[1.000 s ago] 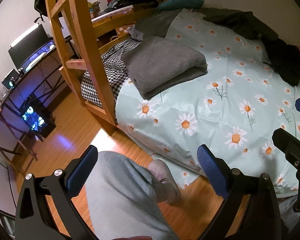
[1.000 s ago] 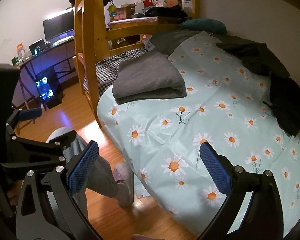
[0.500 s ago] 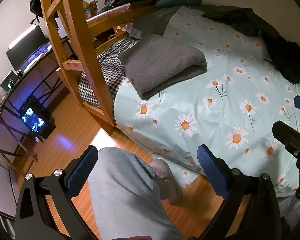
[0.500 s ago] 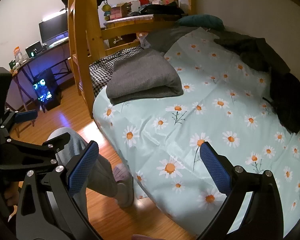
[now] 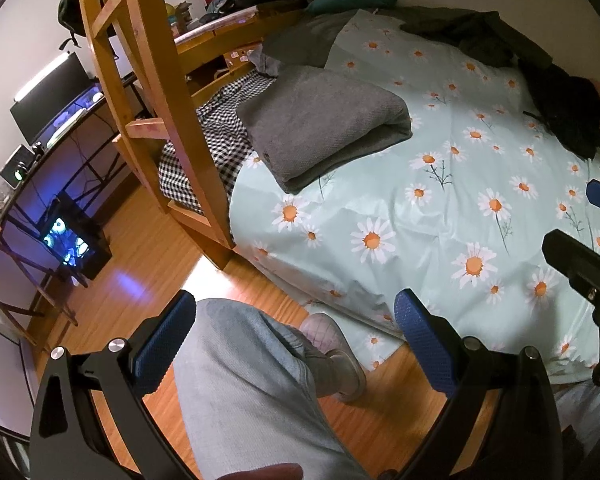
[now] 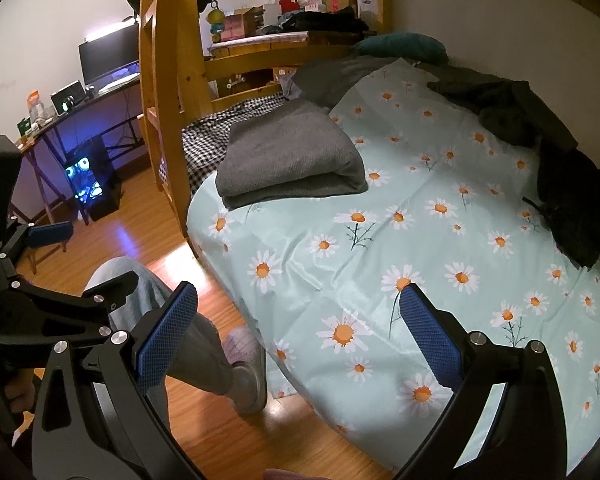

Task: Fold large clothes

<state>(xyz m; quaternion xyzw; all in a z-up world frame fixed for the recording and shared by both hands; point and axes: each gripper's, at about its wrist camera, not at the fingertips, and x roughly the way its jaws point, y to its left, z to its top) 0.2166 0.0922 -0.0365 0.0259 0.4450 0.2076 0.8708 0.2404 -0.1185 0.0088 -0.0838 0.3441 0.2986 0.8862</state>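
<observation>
While both tools gape empty, folded grey garment (image 6: 292,160) lies well beyond.

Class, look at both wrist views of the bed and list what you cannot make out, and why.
- Dark clothes by the wall: a heap in both views; which garments and how many cannot be told.
- Folded grey garment: its type is hidden by its own folds.
- Checked fabric: partly behind the wooden ladder, left view.
- Items on the desk: too small, right view.
</observation>
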